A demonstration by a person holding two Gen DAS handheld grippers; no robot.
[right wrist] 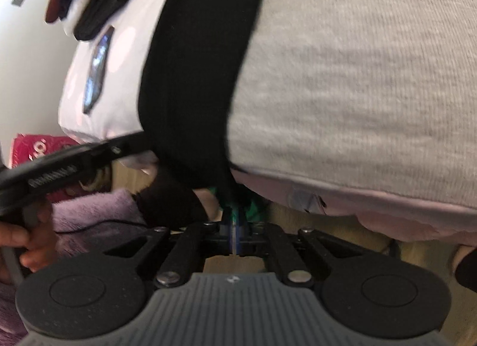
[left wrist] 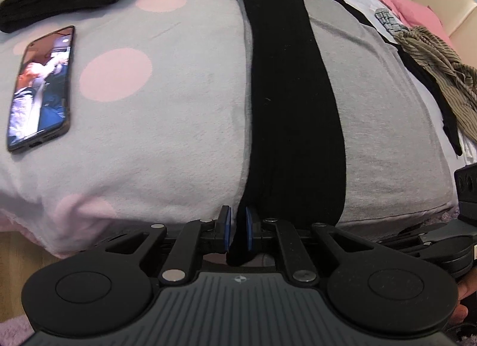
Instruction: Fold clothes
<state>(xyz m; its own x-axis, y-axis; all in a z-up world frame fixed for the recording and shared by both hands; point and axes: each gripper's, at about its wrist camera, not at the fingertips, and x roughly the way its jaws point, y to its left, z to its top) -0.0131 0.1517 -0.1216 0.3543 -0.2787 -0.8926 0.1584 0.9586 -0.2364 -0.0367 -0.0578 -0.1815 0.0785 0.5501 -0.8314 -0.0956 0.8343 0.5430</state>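
- Fingers of the left gripper (left wrist: 237,228), at the near edge of the bed (left wrist: 167,125), stand close together and pinch the near left corner of the black garment strip (left wrist: 286,101); a fold of it hangs down between the blue pads.
- Black garment strip: its long axis runs straight away from both pairs of fingers, from the near edge of the bed to the far side, where it ends in a small point. It lies flat on top of a grey garment (left wrist: 381,113), which spreads out to its right.
- Fingers of the right gripper (right wrist: 235,228) are pressed together just below the strip's near right corner, where dark cloth runs down into them; motion blur leaves it unclear how much cloth they have caught.
- Both grippers sit at the same near end, left one on the left corner and right one on the right, so neither is nearer the far end. My reading: the next move is to carry this near end up and away along the long axis.
- Phone (left wrist: 41,89), on the bed well to the left, and the striped clothing (left wrist: 429,77) on the far right lie outside that path.
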